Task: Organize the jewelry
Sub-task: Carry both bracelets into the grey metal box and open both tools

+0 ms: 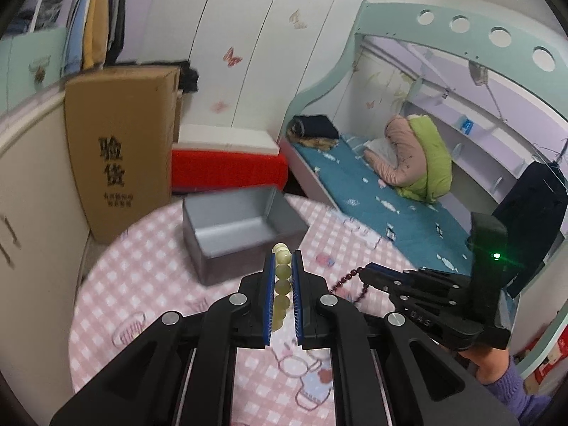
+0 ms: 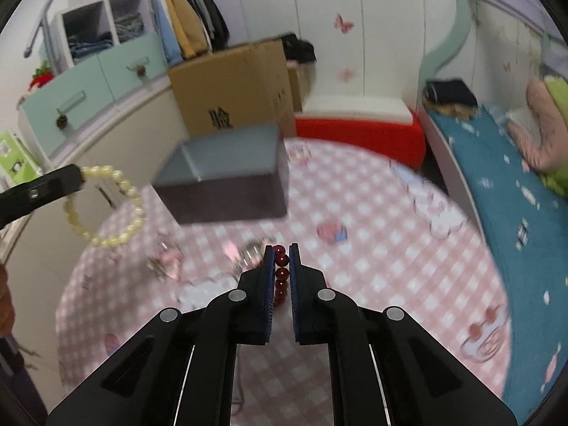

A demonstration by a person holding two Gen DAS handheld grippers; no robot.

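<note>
Holding the pale bead bracelet [image 1: 282, 284] clamped, the left gripper [image 1: 283, 266] sits nearer the open grey box [image 1: 234, 227] by the table's far edge, probably just ahead, while the right gripper [image 2: 281, 262] pinches the red bead bracelet [image 2: 280, 273].

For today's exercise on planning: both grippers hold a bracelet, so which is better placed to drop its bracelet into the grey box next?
Probably the left gripper: its pale bead bracelet hangs nearer the grey box than the right gripper with the red bead bracelet.

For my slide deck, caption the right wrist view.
Right hand-held gripper clamps dark red beads above the pink checked table, grey box ahead.
</note>
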